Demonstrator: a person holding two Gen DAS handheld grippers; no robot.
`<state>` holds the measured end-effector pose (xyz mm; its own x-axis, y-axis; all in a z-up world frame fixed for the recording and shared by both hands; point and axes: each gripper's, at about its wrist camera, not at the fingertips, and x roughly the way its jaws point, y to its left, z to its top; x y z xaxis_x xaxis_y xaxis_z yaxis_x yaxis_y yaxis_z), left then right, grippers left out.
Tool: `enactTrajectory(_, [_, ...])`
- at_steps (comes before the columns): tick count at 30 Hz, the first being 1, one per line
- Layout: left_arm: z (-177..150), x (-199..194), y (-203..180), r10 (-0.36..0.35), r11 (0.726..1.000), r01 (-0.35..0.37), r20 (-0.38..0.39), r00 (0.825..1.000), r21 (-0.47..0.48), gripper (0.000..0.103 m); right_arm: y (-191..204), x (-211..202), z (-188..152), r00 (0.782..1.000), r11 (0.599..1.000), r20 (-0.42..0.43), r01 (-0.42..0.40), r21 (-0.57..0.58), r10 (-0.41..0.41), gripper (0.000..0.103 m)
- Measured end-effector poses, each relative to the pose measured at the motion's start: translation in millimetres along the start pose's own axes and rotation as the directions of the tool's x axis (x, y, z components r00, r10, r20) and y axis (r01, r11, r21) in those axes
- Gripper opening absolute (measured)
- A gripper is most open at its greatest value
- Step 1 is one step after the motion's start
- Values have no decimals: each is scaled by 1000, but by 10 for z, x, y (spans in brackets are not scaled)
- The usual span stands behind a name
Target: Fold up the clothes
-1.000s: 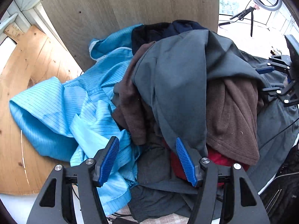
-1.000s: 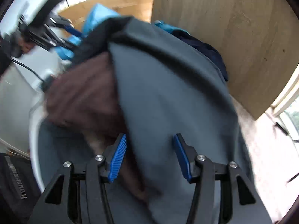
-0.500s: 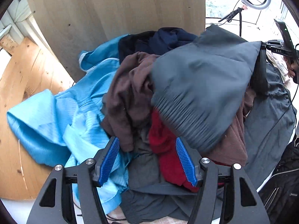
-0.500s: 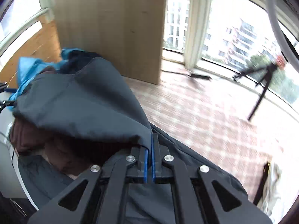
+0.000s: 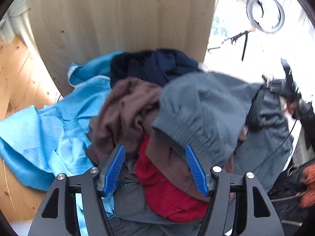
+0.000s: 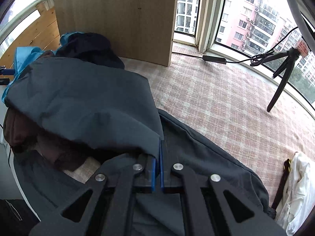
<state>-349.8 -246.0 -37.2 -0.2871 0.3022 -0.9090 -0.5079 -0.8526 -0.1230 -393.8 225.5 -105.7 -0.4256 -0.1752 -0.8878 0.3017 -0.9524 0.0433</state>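
Note:
A pile of clothes lies in front of me. A dark grey garment (image 5: 206, 106) with an elastic waistband lies on top and is lifted at its right side. My right gripper (image 6: 158, 151) is shut on an edge of that grey garment (image 6: 82, 102) and holds it above the pile. It shows in the left wrist view at the far right (image 5: 279, 86). My left gripper (image 5: 155, 165) is open and empty, low over a brown garment (image 5: 126, 106) and a red one (image 5: 165, 192).
A light blue striped garment (image 5: 49, 135) spreads to the left, a navy one (image 5: 157, 64) at the back. A wooden panel (image 5: 122, 15) stands behind the pile. A checked rug (image 6: 226, 98), a tripod (image 6: 281, 74) and windows lie right. White cloth (image 6: 297, 186) sits far right.
My right gripper shut on the grey garment's edge and pulled it up and to the right, uncovering the brown and red clothes. My left gripper stayed open, little moved.

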Motion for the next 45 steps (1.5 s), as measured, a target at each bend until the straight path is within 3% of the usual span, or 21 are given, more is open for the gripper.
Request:
enactTrajectory(3, [142, 19, 5, -28, 1000, 27, -9, 1000, -6, 65, 7, 67, 12, 1000, 1000, -5, -7, -1, 7, 3])
enactTrajectory(7, [337, 410, -132, -73, 997, 76, -105, 992, 23, 65, 66, 73, 30, 1000, 1000, 2, -10, -22, 10, 3])
enactTrajectory(10, [371, 609, -191, -41, 999, 46, -151, 988, 27, 59, 69, 59, 33, 1000, 999, 10, 5, -34, -5, 3])
enactTrajectory(12, [370, 609, -211, -25, 999, 28, -141, 990, 21, 45, 48, 76, 30, 1000, 1000, 11, 3, -31, -3, 3])
enactTrajectory(14, [358, 517, -243, 15, 999, -11, -103, 995, 38, 20, 29, 93, 21, 1000, 1000, 10, -5, -22, 5, 3])
enactTrajectory(18, [375, 182, -189, 91, 996, -90, -20, 996, 16, 18, 23, 108, 3, 999, 999, 6, -39, 2, 39, 3])
enactTrajectory(20, [457, -57, -145, 158, 987, -159, 28, 987, 24, 18, 100, 68, 25, 992, 992, 9, -124, 1, 124, 5])
enactTrajectory(22, [572, -306, -29, 232, 972, -234, 72, 970, 15, 18, 171, 21, 46, 977, 977, 12, -214, 0, 214, 8])
enactTrajectory(23, [635, -428, 65, 278, 960, -280, 89, 956, 1, 18, 176, -41, 52, 959, 959, 14, -284, -2, 284, 12])
enactTrajectory(26, [767, -737, 391, 409, 913, -406, 109, 906, -47, 18, 168, -223, 71, 884, 884, 24, -467, -10, 467, 26])
enactTrajectory(28, [783, -843, 599, 455, 890, -449, 95, 885, -80, 18, -62, -326, 73, 904, 907, 84, -421, 1, 420, 36])
enactTrajectory(29, [780, -858, 662, 461, 887, -454, 87, 883, -88, 18, -172, -358, 77, 918, 923, 107, -386, 7, 383, 36])
enactTrajectory(31, [776, -839, 719, 461, 886, -455, 74, 884, -87, 18, -345, -248, 108, 974, 978, 89, -209, 8, 208, 36])
enactTrajectory(33, [783, -777, 703, 455, 890, -451, 67, 888, -68, 19, -410, -41, 146, 990, 991, 48, -130, -31, 132, 36])
enactTrajectory(35, [803, -710, 694, 448, 894, -445, 58, 892, -55, 19, -370, 192, 206, 996, 992, -6, -93, -85, 93, 36])
enactTrajectory(38, [871, -616, 669, 448, 894, -447, 43, 893, -37, 19, -170, 468, 261, 992, 974, -73, -117, -192, 104, 37])
enactTrajectory(41, [888, -612, 613, 451, 893, -450, 47, 891, -15, 19, -33, 688, 279, 995, 955, -94, -58, -291, 32, 39])
enactTrajectory(45, [915, -639, 622, 459, 888, -458, 45, 887, -22, 19, -120, 929, 335, 989, 956, -132, -105, -273, 71, 39])
